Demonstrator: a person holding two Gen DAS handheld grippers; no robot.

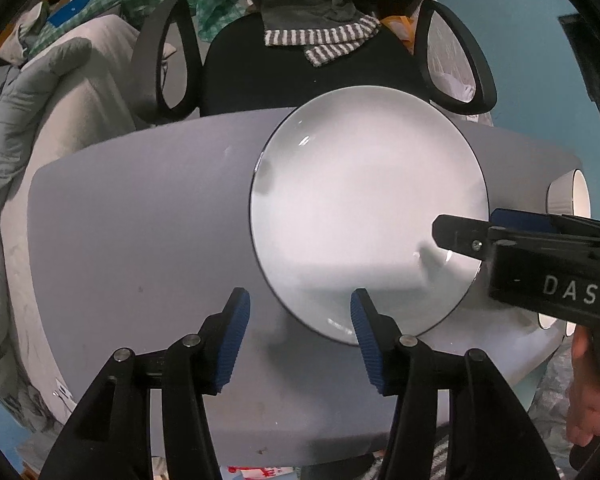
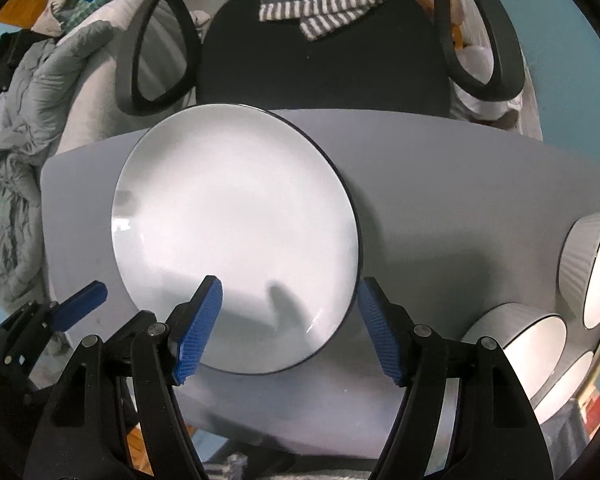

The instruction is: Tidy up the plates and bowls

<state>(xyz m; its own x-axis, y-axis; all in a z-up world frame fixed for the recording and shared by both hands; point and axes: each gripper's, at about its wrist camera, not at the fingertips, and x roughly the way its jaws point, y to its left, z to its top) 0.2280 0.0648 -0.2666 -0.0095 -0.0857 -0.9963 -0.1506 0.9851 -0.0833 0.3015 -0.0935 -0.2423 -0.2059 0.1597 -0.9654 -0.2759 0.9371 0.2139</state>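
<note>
A large white plate with a dark rim lies flat on the grey table; it also shows in the right wrist view. My left gripper is open and empty, just short of the plate's near edge. My right gripper is open and empty over the plate's near right edge; it shows from the side in the left wrist view. Three white ribbed bowls with dark rims stand at the table's right end: one on its side, two nearer.
A black office chair with a striped cloth stands behind the table. A grey quilt and bedding lie to the left. The other gripper's blue finger shows at the lower left of the right wrist view.
</note>
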